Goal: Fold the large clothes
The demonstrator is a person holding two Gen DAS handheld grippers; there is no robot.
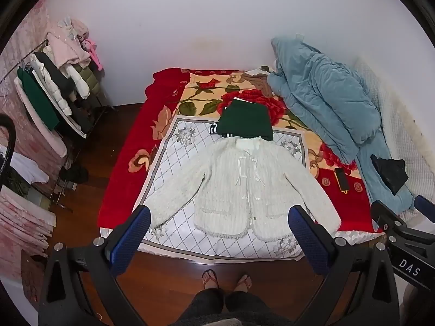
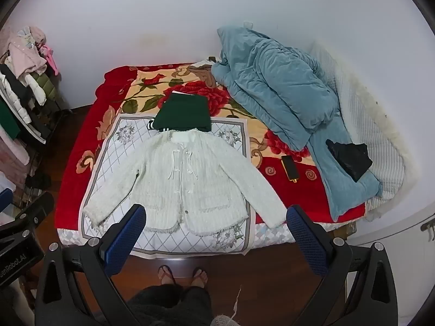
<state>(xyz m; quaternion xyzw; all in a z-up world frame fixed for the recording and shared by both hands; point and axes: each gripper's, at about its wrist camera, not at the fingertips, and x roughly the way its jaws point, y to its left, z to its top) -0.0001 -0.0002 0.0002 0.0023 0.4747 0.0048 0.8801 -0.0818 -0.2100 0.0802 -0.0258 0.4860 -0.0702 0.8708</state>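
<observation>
A white fluffy cardigan [image 1: 239,187] lies spread flat, front up, sleeves out to both sides, on a white patterned sheet [image 1: 174,168] at the near end of the bed. It also shows in the right wrist view [image 2: 185,184]. A folded dark green garment [image 1: 246,121] sits just beyond its collar. My left gripper [image 1: 220,217] is open and empty, held high above the cardigan's hem. My right gripper [image 2: 216,217] is open and empty, also held high above the hem; its body shows in the left wrist view [image 1: 402,231].
A red floral blanket [image 1: 122,184] covers the bed. A bunched blue quilt [image 1: 323,100] lies at the right, with a black bag [image 1: 391,174] and a phone [image 1: 342,180]. A clothes rack [image 1: 54,89] stands at the left. My feet [image 1: 225,278] stand on the wooden floor.
</observation>
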